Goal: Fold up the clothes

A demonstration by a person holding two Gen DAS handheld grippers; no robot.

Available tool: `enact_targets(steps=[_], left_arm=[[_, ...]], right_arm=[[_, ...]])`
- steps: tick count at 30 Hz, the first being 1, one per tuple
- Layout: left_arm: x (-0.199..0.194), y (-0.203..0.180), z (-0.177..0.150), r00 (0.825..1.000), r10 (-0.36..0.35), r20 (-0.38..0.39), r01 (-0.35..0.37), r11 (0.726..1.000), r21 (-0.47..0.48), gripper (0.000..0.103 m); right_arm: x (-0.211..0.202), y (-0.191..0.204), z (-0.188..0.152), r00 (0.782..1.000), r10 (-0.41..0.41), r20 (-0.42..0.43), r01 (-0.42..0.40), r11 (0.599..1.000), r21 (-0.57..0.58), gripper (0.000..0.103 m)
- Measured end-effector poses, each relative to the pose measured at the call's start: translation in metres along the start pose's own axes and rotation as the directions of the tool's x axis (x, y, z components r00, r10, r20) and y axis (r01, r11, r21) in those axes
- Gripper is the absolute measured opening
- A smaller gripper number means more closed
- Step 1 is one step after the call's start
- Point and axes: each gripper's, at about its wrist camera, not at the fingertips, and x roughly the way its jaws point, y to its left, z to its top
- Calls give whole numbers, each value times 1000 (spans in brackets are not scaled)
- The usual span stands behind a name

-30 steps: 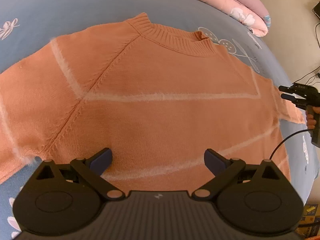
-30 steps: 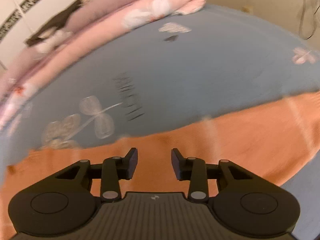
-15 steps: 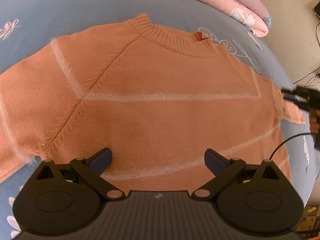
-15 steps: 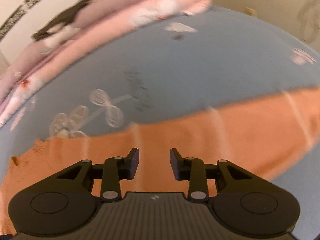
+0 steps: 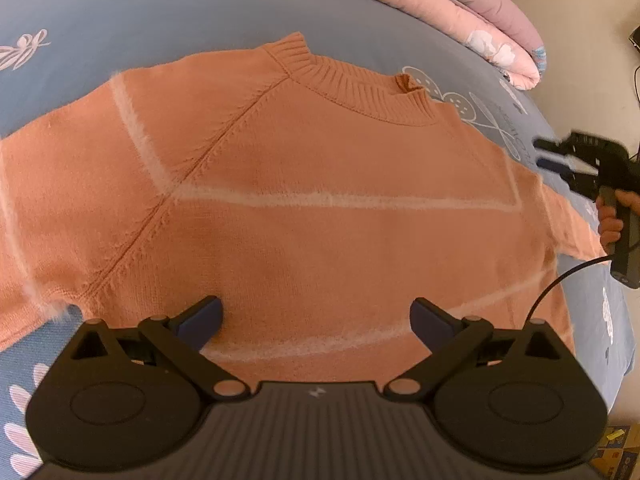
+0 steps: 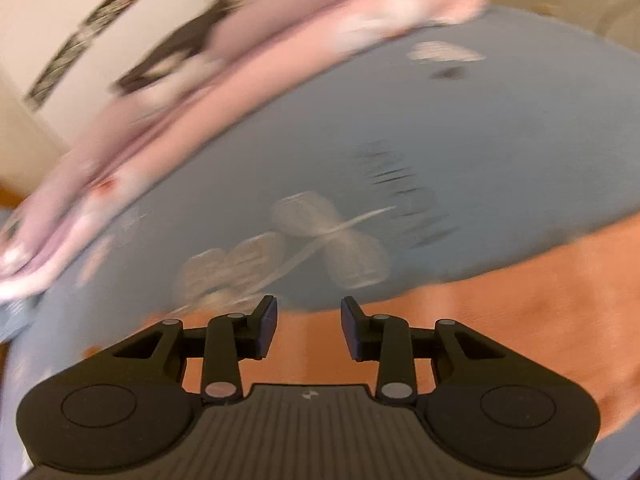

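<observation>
An orange knitted sweater with pale fuzzy stripes (image 5: 320, 208) lies spread flat on a blue bedsheet printed with white flowers (image 5: 120, 12). It fills the middle of the left wrist view, with its ribbed collar (image 5: 360, 88) toward the upper centre and one sleeve running off the left edge. Along the upper right of the same frame lies a rolled pink and lilac quilt (image 5: 480, 16).

The left gripper (image 5: 316, 316) is at the bottom of its own frame, above the lower part of the sweater. Its jaws stand wide apart and nothing is between them.

The right gripper (image 5: 556, 156) is seen at the right edge of the left wrist view, held by a hand (image 5: 612, 216), near the end of the other sleeve. In its own view this gripper (image 6: 308, 328) is at the bottom centre, and its jaws stand at a narrow gap with nothing between them. Below them is the orange fabric (image 6: 500, 292), which crosses the lower right of the frame. This picture is blurred, so I cannot tell if the fingertips touch the cloth.
</observation>
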Motion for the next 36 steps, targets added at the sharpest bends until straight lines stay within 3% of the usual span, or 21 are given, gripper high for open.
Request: enact_targets(steps=[4,9,12,16,19,24,28,32,36], left_arm=[[-1,4,2,1000,-20,2,20,1000,-17,99],[-2,10,0,998,-50,28,51,997,-60,100],[-3,14,0,997,-65,45,68,994,-80,100],[-3,18,0,995,-87,57,92,990,-107,100],[-3,20,1,993,-98,62,104,988,-118,100],[-2,22,3,993,-106,55,112,986,-122,100],[-1,22,2,992,-111,58,117,986,-117,100],[-1,22,2,991,-115,61,121,986,-112,100],[-1,25,1,990,-124,69,132,984,-121,100]], right_arm=[[27,53,-14,991,106,-79,-115,987,-111,40],[85,83,-27,993,-16,-121,-9,979,-203,39],[102,84,-21,997,-39,-70,25,980,-198,30],[99,82,-3,998,-31,-51,24,993,-115,31],[77,90,-4,999,21,-44,-25,995,-101,32],[77,125,-29,984,113,-140,-135,978,-160,32],[92,164,-48,967,156,-202,-207,942,-264,32],[121,196,-60,960,98,-264,-190,918,-349,32],[138,213,-58,969,60,-241,-156,903,-401,32]])
